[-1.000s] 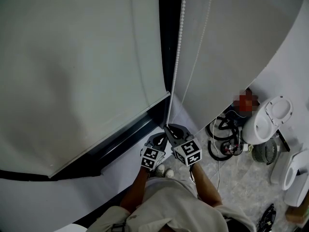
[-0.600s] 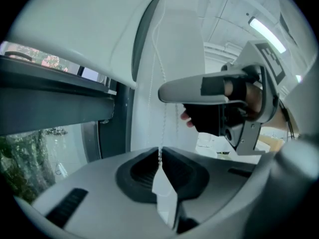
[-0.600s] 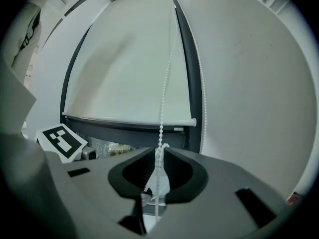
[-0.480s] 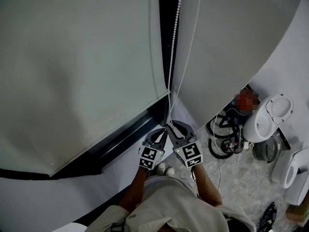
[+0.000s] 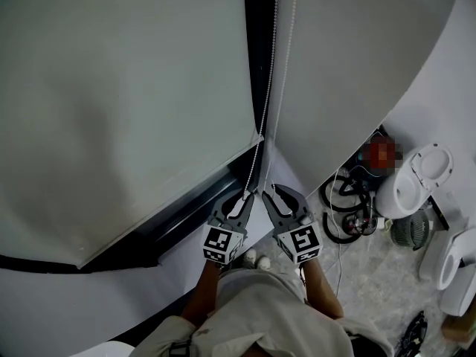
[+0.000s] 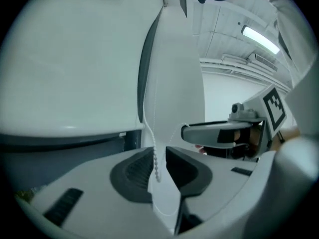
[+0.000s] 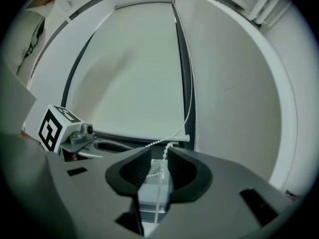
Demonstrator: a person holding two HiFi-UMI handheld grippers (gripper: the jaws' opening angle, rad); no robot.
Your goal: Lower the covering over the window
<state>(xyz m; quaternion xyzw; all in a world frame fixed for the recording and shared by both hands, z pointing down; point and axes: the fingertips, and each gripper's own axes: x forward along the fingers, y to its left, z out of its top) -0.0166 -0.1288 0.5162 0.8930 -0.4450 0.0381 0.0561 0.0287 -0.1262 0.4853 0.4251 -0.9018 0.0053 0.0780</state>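
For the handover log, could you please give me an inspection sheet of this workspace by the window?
Surface: grey floor, crowded at right.
Job's things: left roller blind mostly down, dark strip below it; bead chain hangs beside it.
Clutter: white appliances on the floor.
Grippers: left tool and right tool, jaws have just been opening, apart, chain between them unclamped.
Cables: black coiled cables on the floor.
Surroundings: second blind, white wall.

Two blinds fill the top: left blind [image 5: 126,110], right blind [image 5: 349,73]. Two chain strands [image 5: 269,50] hang between them. Two grippers sit low centre: left gripper [image 5: 244,197], right gripper [image 5: 271,192].
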